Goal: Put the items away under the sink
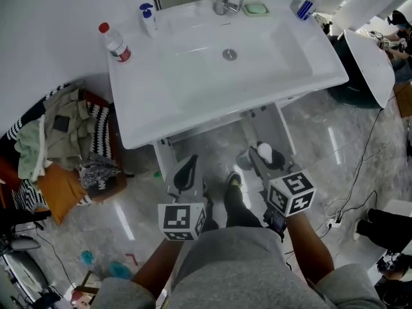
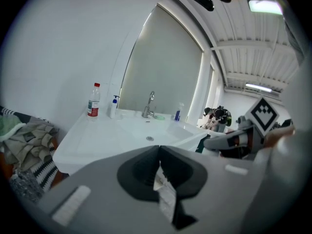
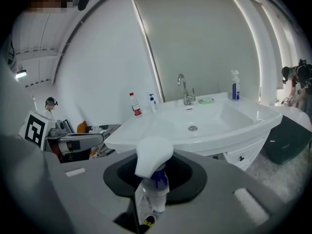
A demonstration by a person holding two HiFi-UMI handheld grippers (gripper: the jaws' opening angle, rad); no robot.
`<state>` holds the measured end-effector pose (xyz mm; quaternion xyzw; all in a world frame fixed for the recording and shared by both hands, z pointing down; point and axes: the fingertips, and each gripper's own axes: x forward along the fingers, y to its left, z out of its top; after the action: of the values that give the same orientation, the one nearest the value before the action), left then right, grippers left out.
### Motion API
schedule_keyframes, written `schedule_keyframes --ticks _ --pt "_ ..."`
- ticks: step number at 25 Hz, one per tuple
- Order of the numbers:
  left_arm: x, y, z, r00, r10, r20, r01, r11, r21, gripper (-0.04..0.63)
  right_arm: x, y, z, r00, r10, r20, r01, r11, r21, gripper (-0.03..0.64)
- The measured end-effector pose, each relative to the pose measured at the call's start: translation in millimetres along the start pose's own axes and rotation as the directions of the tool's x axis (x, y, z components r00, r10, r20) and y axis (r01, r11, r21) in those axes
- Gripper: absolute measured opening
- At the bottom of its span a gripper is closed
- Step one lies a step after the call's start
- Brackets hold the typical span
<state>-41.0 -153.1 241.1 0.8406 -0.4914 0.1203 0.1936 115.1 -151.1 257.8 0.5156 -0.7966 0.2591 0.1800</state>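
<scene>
My right gripper [image 1: 262, 154] is shut on a spray bottle [image 3: 153, 156] with a white trigger head and a blue collar; the bottle stands upright between the jaws [image 3: 156, 179]. My left gripper [image 1: 187, 171] is shut on a thin white printed packet [image 2: 164, 189], with the jaw tips meeting above it [image 2: 158, 152]. Both grippers hang low in front of the white sink [image 1: 193, 102], just above the person's knees. On the sink's rim stand a red-capped water bottle [image 1: 114, 42], a small blue pump bottle [image 1: 148, 19], a green soap dish [image 1: 256, 8] and a blue spray bottle [image 1: 304, 8].
The white cabinet [image 1: 283, 118] sits under the sink, mostly hidden by the basin. A heap of clothes and a striped basket [image 1: 64, 140] lie to the left. A white tub [image 1: 370, 63] stands to the right, and cables [image 1: 347, 205] run across the glossy floor.
</scene>
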Motion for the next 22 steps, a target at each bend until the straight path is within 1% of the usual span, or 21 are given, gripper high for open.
schedule_keyframes --ticks 6,10,14,18,22 --pt "19 -5 -32 0.999 0.046 -0.024 -0.047 0.999 -0.014 0.011 24 -17 -23 0.999 0.031 -0.043 -0.033 0.999 -0.043 0.098" --pt "37 -4 -58 0.996 0.075 -0.043 -0.077 0.997 -0.028 0.011 45 -29 -39 0.996 0.053 -0.066 -0.057 0.997 -0.051 0.098" --pt "52 -1 -85 0.993 0.104 -0.06 -0.105 0.994 -0.028 0.012 67 -39 -62 0.994 0.071 -0.081 -0.076 0.995 -0.058 0.098" --pt "64 6 -108 0.988 0.147 -0.05 -0.149 0.988 -0.045 0.011 85 -46 -82 0.992 0.097 -0.084 -0.102 0.993 -0.057 0.098" --pt "79 9 -131 0.985 0.167 -0.031 -0.168 0.985 -0.037 0.011 102 -51 -102 0.991 0.105 -0.086 -0.111 0.991 -0.074 0.098"
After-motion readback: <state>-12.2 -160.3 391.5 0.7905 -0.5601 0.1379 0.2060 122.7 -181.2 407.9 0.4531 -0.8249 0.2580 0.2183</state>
